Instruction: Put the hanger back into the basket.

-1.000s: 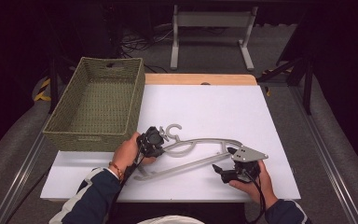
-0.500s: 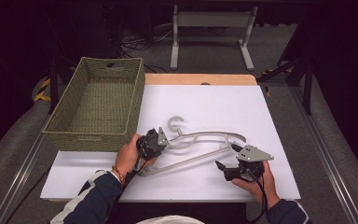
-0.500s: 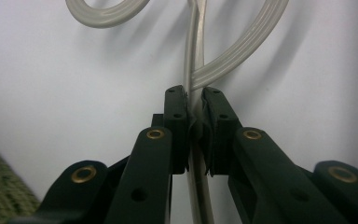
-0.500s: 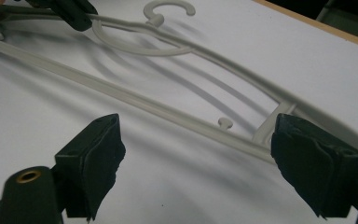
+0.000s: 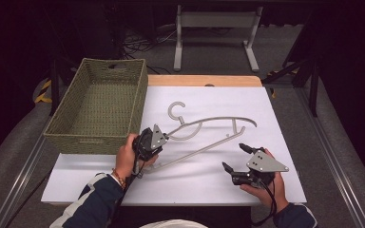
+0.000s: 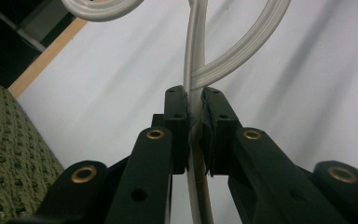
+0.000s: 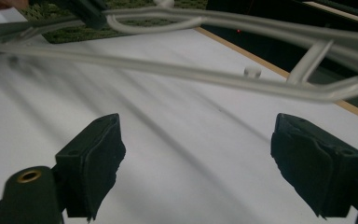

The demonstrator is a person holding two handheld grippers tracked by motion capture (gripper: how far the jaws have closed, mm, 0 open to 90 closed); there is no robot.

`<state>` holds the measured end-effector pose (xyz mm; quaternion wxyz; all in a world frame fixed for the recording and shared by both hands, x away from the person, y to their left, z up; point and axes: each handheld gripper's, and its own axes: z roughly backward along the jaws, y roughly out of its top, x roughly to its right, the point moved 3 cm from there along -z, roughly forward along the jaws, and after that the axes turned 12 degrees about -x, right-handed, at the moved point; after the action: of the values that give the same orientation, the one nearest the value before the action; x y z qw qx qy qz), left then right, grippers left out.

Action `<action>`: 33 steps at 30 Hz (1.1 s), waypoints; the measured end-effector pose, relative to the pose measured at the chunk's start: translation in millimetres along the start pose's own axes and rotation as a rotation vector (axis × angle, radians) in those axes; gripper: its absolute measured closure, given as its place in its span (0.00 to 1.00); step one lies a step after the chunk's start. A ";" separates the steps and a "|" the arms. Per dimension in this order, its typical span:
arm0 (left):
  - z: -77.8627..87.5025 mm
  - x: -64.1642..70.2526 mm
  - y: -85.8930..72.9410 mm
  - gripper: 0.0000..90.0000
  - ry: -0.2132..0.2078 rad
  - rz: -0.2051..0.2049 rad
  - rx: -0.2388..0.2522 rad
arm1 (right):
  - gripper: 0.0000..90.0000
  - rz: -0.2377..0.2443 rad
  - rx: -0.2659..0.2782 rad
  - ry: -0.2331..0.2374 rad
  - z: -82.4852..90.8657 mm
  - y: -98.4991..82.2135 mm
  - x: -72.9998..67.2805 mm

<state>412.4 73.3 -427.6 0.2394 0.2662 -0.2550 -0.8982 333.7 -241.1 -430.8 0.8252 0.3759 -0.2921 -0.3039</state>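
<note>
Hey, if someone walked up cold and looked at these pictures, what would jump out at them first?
Probably the grey hanger in the middle of the white table, pinched at its left end by the left claw and apparently lifted off the surface. Next, the big woven basket at the table's left edge. The right claw is open, just short of the hanger.

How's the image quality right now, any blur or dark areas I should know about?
High view: white table evenly lit, surroundings nearly black, hanger sharp. Left gripper view: left tongs crisp where they clamp the hanger, basket soft. Right gripper view: streaky motion blur across the table and hanger bar; right tongs fairly sharp.
</note>
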 end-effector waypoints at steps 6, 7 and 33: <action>11.3 -4.9 1.8 0.91 0.031 0.025 0.063 | 0.19 0.020 0.005 0.002 -0.9 -1.2 -1.5; 14.2 -5.7 2.2 0.91 0.045 0.032 0.078 | 0.19 0.022 0.003 0.004 -1.7 -1.8 -1.5; 72.6 -32.5 3.1 0.91 0.108 0.133 0.255 | 0.18 0.011 -0.034 -0.040 -9.3 -7.9 4.3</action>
<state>393.9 113.4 -361.4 0.2759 0.3249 -0.3709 -0.8251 340.9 -244.2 -441.1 0.8271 0.3541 -0.3056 -0.3116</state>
